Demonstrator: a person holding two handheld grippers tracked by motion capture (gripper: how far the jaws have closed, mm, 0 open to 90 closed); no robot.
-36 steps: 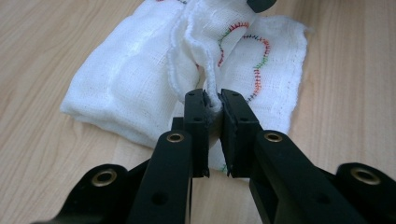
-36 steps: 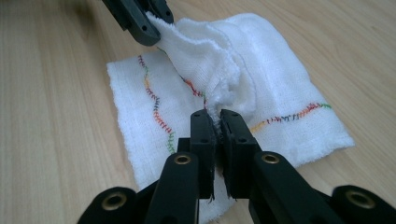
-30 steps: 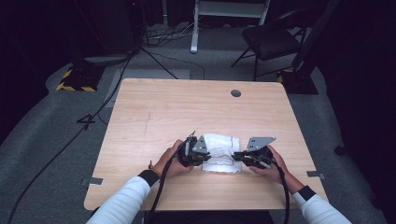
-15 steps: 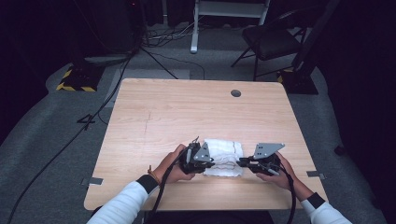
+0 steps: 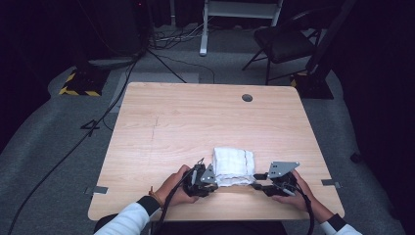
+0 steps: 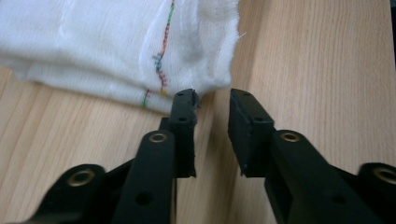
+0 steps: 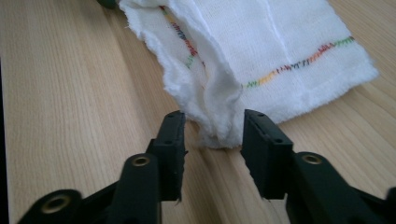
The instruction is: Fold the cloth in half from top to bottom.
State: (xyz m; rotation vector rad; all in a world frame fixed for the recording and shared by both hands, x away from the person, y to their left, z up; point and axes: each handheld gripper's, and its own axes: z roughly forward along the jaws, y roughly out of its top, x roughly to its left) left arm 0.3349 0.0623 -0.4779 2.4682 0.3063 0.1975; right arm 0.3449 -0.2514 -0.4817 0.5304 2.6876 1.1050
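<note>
A folded white cloth (image 5: 234,166) with a multicoloured stitched line lies flat on the wooden table (image 5: 195,122), near its front edge. My left gripper (image 5: 209,179) rests at the cloth's near left corner and my right gripper (image 5: 259,181) at its near right corner. The jaws of both have just been opening. In the left gripper view the left gripper (image 6: 212,100) stands open, and the cloth (image 6: 93,42) corner lies just past its tips, ungripped. In the right gripper view the right gripper (image 7: 212,123) is open, with the cloth (image 7: 261,46) corner loose between its tips.
A small round hole (image 5: 247,97) sits in the table's far right part. Beyond the table stand a dark chair (image 5: 284,41) and a white stand (image 5: 203,29), with cables (image 5: 161,58) across the grey floor. The table's front edge is just behind both hands.
Both grippers have drawn back toward the table's front edge and their jaws have come apart. The cloth, pinched at both ends before, now lies released and flat.
</note>
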